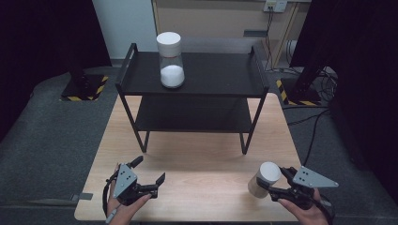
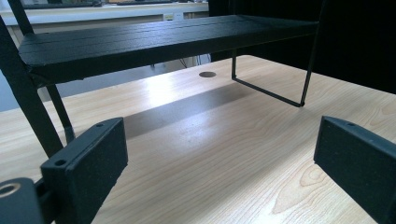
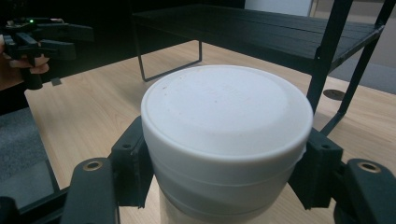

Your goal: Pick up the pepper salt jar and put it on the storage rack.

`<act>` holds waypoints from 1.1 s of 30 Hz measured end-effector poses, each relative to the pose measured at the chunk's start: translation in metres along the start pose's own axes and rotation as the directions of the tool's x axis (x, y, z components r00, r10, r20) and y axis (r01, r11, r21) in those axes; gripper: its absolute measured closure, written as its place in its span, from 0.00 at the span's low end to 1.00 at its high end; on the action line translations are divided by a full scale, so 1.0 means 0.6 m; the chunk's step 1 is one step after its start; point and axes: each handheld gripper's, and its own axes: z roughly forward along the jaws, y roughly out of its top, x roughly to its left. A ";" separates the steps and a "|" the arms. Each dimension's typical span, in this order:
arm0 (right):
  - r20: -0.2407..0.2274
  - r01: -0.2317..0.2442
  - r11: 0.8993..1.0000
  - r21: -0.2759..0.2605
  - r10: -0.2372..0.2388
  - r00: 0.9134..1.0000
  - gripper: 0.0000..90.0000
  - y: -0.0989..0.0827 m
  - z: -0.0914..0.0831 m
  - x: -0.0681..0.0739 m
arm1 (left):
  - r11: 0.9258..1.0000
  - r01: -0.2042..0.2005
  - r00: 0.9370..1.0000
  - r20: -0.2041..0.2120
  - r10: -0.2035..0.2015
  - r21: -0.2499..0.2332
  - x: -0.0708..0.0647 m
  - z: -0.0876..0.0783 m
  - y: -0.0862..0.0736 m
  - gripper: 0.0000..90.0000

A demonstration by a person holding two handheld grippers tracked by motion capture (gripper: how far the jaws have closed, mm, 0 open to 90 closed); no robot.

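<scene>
Two tiers of black shelf (image 1: 192, 77) filled the upper middle of the high view, and that was where the coming move looked to be headed. On its top tier stood a white-capped jar (image 1: 171, 60), upright, part-filled with white powder. Down at the lower right, a second white-lidded jar (image 1: 264, 180) sat clamped just under its lid in the right gripper (image 1: 274, 185), long axis upright, the shelf lying up and left of it. Over at the lower left, the left gripper (image 1: 149, 171) hovered with jaws spread wide and nothing between them, well apart from both jars.
</scene>
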 end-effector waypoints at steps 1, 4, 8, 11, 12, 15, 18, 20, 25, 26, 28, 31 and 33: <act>-0.007 0.000 1.000 -0.001 0.000 1.000 0.39 0.001 0.000 -0.002 | 1.000 0.002 1.000 0.001 -0.002 -0.002 0.001 0.000 0.000 0.02; -0.028 -0.001 1.000 -0.004 0.001 1.000 0.39 0.005 -0.001 -0.007 | 1.000 0.004 1.000 0.000 -0.004 -0.005 0.001 -0.001 0.001 0.02; -0.039 0.006 1.000 0.001 -0.006 0.999 0.39 0.013 -0.002 -0.009 | 1.000 0.003 1.000 -0.002 -0.003 -0.003 0.001 -0.002 0.000 0.02; -0.046 0.015 1.000 0.008 -0.015 0.999 0.39 0.022 -0.002 -0.011 | 1.000 -0.006 1.000 -0.004 0.006 0.001 0.000 -0.002 0.001 0.02; -0.049 0.016 1.000 0.010 -0.015 0.999 0.39 0.024 -0.002 -0.012 | 1.000 -0.010 1.000 -0.005 0.010 0.003 0.000 -0.002 0.002 0.02; -0.058 0.013 1.000 0.003 -0.013 0.998 0.39 0.028 -0.002 -0.016 | 1.000 -0.011 1.000 -0.003 0.011 0.005 0.000 -0.001 0.002 0.02; -0.066 0.013 1.000 0.001 -0.013 0.998 0.39 0.035 -0.001 -0.020 | 1.000 -0.017 1.000 -0.003 0.017 0.008 -0.001 -0.001 0.002 0.02; -0.072 0.020 1.000 0.004 -0.020 0.997 0.39 0.042 0.000 -0.021 | 1.000 -0.010 1.000 -0.004 0.010 0.005 0.000 -0.002 0.001 0.02; -0.090 0.032 0.999 0.008 -0.031 0.995 0.39 0.062 0.002 -0.027 | 1.000 -0.008 1.000 -0.010 0.008 0.006 0.001 -0.004 0.000 0.02; -0.093 0.031 0.999 0.007 -0.030 0.995 0.38 0.065 0.002 -0.028 | 1.000 -0.007 1.000 -0.010 0.007 0.007 0.002 -0.004 0.000 0.02; -0.098 0.030 1.000 0.008 -0.029 0.995 0.38 0.072 0.003 -0.030 | 1.000 -0.012 1.000 -0.010 0.012 0.010 0.001 -0.003 0.001 0.02; -0.102 0.028 1.000 0.000 -0.028 0.994 0.39 0.078 0.003 -0.032 | 1.000 -0.011 1.000 -0.009 0.011 0.009 0.001 -0.004 0.001 0.02; -0.104 0.030 1.000 -0.004 -0.030 0.994 0.38 0.082 0.003 -0.032 | 1.000 -0.012 1.000 -0.011 0.013 0.010 0.001 -0.004 0.002 0.02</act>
